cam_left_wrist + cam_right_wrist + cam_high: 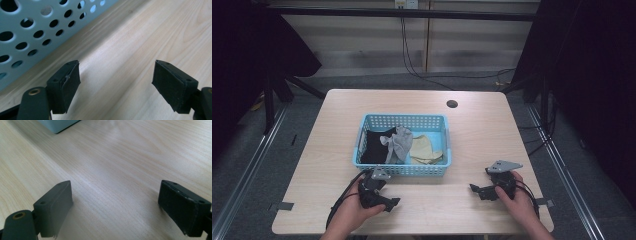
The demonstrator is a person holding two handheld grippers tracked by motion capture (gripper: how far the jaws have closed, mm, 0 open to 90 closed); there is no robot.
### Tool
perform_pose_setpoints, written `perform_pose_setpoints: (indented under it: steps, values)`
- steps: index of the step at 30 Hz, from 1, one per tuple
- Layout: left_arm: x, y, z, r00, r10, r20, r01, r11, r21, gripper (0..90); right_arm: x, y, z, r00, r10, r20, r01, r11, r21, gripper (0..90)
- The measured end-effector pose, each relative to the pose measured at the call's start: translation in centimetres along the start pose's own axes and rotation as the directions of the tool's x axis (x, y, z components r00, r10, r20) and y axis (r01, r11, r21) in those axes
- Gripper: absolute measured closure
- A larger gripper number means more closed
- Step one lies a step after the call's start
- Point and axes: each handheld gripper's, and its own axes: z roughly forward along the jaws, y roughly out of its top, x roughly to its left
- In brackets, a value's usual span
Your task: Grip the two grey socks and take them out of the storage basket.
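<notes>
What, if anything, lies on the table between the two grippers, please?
Nothing: the high view shows bare wood of the table between the left gripper and the right gripper.

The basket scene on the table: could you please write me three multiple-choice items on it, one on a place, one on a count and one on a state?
1. Where does the blue basket sit?
A. mid-table, beyond both grippers
B. at the table's right edge
C. on the floor

2. How many cloth items lie in the basket?
A. one
B. three
C. six

3. How do the left gripper and the right gripper stand?
A. both shut on cloth
B. one open, one shut
C. both open and empty

Answers: 1 A, the high view shows it in the middle, past the hands. 2 B, a black cloth, a grey cloth and a beige cloth lie inside. 3 C, each gripper view shows jaws wide apart over bare wood.
</notes>
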Motion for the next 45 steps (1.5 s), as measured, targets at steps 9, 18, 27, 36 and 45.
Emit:
perform_pose_setpoints:
  steps: [9,18,27,36,45]
  values:
    - [1.1,1.0,-1.9,0.9987,-0.049,0.012,0.049,0.9967,0.065,21.9,0.0,0.0,0.0,1.0,0.0,0.0,0.0,1.0,0.0,11.8]
    - [1.7,3.0,-3.5,0.9965,-0.08,0.026,0.077,0.9928,0.092,22.1,0.0,0.0,0.0,1.0,0.0,0.0,0.0,1.0,0.0,11.8]
    - [2.6,5.8,-4.9,0.9936,-0.108,0.035,0.103,0.9886,0.11,22.3,0.0,0.0,0.0,1.0,0.001,0.0,-0.001,1.0,0.0,11.8]
    - [3.6,7.8,-6.1,0.9901,-0.14,0.007,0.138,0.9799,0.144,22.3,0.0,0.0,0.0,1.0,0.001,0.0,-0.001,1.0,0.0,11.8]
    - [4.9,9.9,-6.2,0.983,-0.183,-0.017,0.183,0.9738,0.135,22.4,0.0,0.0,0.0,1.0,0.004,0.001,-0.004,1.0,-0.002,11.8]
